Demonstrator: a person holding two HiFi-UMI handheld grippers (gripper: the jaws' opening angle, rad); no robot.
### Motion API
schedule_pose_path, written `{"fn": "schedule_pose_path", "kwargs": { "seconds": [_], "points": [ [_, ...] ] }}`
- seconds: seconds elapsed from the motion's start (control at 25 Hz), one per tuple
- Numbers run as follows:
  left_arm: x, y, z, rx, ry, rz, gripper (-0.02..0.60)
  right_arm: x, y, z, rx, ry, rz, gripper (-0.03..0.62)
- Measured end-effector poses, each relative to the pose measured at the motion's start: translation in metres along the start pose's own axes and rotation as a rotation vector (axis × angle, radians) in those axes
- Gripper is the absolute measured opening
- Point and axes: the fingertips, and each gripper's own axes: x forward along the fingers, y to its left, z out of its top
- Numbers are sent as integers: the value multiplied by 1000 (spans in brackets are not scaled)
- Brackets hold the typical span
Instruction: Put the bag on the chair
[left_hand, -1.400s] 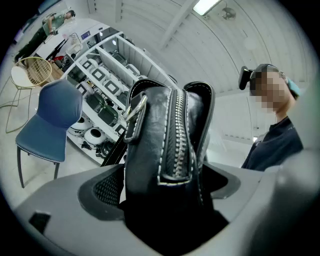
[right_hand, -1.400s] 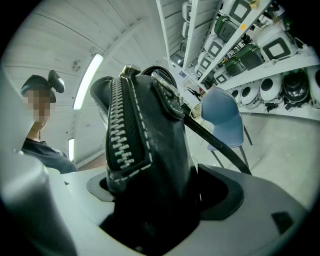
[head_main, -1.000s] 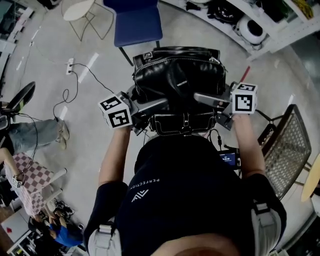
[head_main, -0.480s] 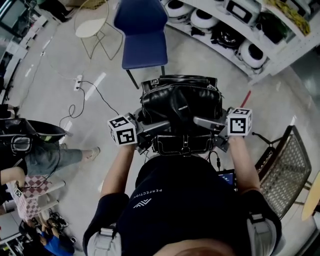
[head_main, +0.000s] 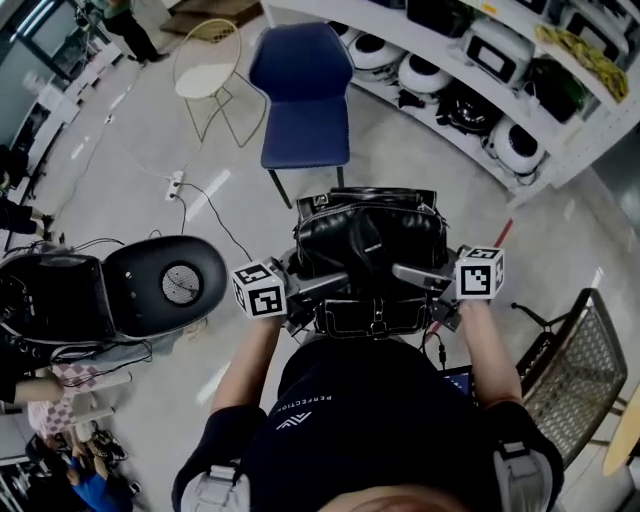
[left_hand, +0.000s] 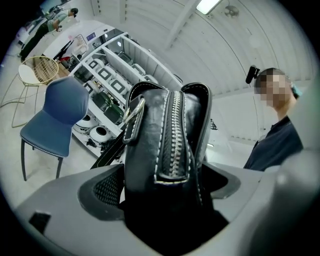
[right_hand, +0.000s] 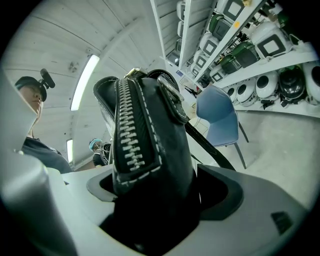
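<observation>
Head view: the left gripper (head_main: 325, 285) and right gripper (head_main: 412, 272) are carrying the black bag (head_main: 370, 235) between them, with the blue chair (head_main: 305, 100) standing just ahead. The shirt (head_main: 360, 420) is showing "PERFECTION". Left gripper view: jaws are clamping the bag's zippered end. Right gripper view: jaws are clamping its other end.

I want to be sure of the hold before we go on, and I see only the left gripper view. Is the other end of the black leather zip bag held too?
Observer: Yes. The right gripper has its tongs shut on the black leather zip bag, opposite the left gripper.
Operator: Where does the chair stand from the person?
Observer: In the head view, the blue plastic chair stands straight ahead, beyond the bag, with its seat bare.
Operator: Is anything on the floor near it?
Observer: A white power strip lies on the floor left of the chair's legs.
</observation>
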Motion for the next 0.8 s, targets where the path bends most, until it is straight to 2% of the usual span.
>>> {"fn": "schedule_pose_path", "kwargs": {
  "seconds": [0.4,0.8],
  "points": [
    [10,41,25,-18,-1,28,489,25,-31,33,22,23,7,459],
    [29,105,73,-39,-18,19,485,60,-72,95,32,34,-22,459]
  ]
}}
